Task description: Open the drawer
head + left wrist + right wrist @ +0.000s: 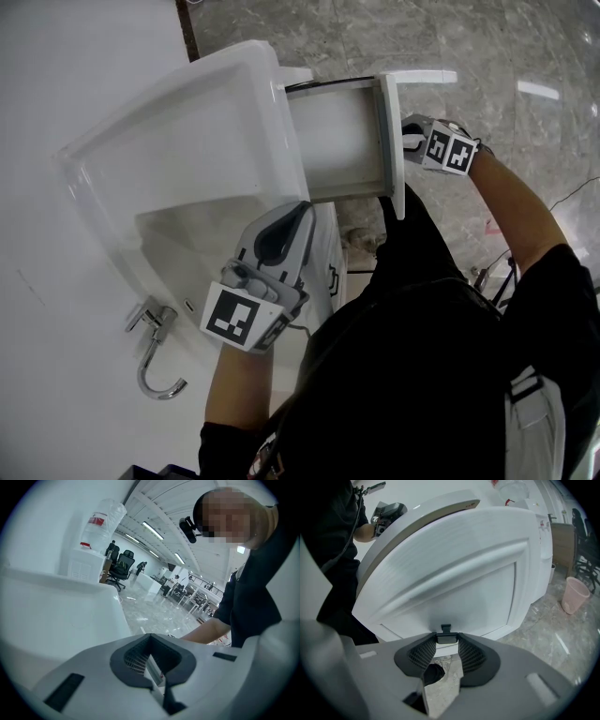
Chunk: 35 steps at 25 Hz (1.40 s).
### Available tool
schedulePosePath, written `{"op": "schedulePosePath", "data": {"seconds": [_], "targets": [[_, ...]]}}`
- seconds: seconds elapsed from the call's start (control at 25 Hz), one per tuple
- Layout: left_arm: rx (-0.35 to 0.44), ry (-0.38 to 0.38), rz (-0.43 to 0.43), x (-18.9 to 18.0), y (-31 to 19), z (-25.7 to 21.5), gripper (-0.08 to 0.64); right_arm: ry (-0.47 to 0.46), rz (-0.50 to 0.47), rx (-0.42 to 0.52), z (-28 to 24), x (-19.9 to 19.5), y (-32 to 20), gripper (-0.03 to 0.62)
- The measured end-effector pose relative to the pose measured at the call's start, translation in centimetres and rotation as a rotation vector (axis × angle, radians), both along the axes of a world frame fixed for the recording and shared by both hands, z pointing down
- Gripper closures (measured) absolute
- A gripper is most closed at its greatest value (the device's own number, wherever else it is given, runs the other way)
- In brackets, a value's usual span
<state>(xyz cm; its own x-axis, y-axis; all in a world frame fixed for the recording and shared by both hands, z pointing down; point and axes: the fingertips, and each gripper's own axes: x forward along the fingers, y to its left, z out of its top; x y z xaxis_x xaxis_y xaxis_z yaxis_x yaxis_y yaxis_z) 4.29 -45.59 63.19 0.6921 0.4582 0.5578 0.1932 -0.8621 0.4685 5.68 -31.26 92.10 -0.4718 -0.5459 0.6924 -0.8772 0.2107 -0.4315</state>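
Now my right tool (446, 641) has the drawer (337, 141) by its handle (446, 633), and the drawer stands partway out of the white cabinet.

From the head view I see the drawer sticking out from under the basin (187, 122) over the grey marble floor (469, 56), its front panel (454, 583) facing the right tool (410, 139). In the right gripper view that panel fills the frame, and the tool's two jaws are clamped on the small handle at its lower edge. My left tool (300, 214) lies over the basin's near rim, beside the drawer's side wall; its jaws (152, 660) sit close together with nothing gripped. A chrome faucet (155, 352) sits on the counter (56, 281), well apart from both tools.
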Motion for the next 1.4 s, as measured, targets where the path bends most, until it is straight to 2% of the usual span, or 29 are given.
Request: {"op": "schedulePosePath", "data": {"seconds": [0.16, 0.36, 0.68, 0.88, 1.0, 1.24, 1.4], "targets": [[-0.006, 0.010, 0.004, -0.3, 0.2, -1.2, 0.569, 0.057, -0.003, -0.029, 0.0, 0.4, 0.7, 0.449], [0.006, 0.039, -0.018, -0.7, -0.2, -3.0, 0.569, 0.085, 0.017, -0.046, -1.5, 1.6, 1.7, 0.442], [0.040, 0.099, -0.113, -1.9, -2.1, -7.7, 0.569, 0.155, 0.150, -0.006, -8.5, 5.6, 2.1, 0.443], [0.061, 0.169, -0.195, -3.4, -4.0, -11.9, 0.569, 0.222, 0.217, 0.117, -16.1, 9.2, -1.9, 0.464], [0.071, 0.200, -0.246, -5.2, -5.4, -14.7, 0.569, 0.248, 0.228, 0.201, -21.3, 9.6, -5.3, 0.506], [0.121, 0.270, -0.352, -9.3, -7.8, -20.0, 0.569, 0.284, 0.160, 0.349, -31.8, 8.0, -13.2, 0.591], [0.170, 0.318, -0.448, -13.3, -10.1, -24.2, 0.569, 0.265, 0.088, 0.436, -39.0, 4.0, -19.2, 0.592]]}}
